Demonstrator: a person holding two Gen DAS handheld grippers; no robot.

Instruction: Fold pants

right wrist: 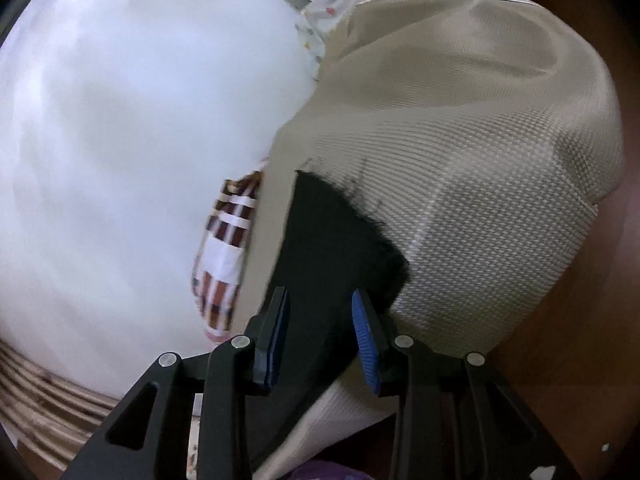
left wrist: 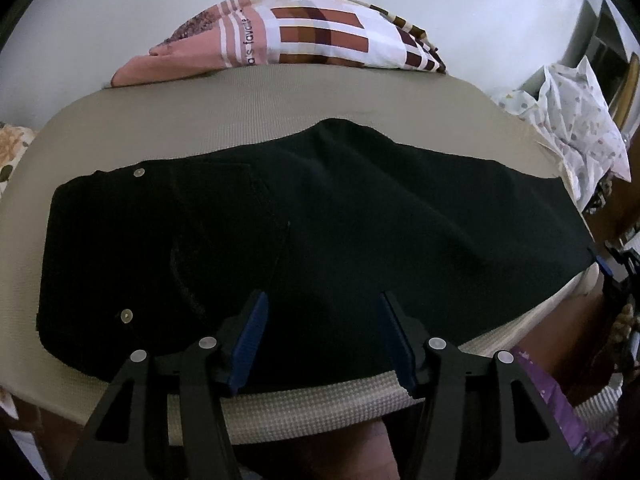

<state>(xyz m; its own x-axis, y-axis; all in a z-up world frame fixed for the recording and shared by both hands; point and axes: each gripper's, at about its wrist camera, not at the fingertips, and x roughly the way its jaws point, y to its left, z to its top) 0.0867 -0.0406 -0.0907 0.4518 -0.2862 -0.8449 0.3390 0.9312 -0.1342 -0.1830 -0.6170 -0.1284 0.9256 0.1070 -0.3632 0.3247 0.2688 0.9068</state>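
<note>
partial lettering "a's favorite" on pink stripe of checked cloth [left wrist: 256, 40], first letters hidden

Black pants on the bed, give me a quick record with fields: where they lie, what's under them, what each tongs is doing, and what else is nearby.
garment: black pants, spread flat, folded lengthwise, two rivets showing at the waist end
surface: beige textured mattress
left tongs: open, over the near edge of the pants
right tongs: open, straddling the hem end
nearby: checked pillow at the far edge; printed white cloth at the right
</note>
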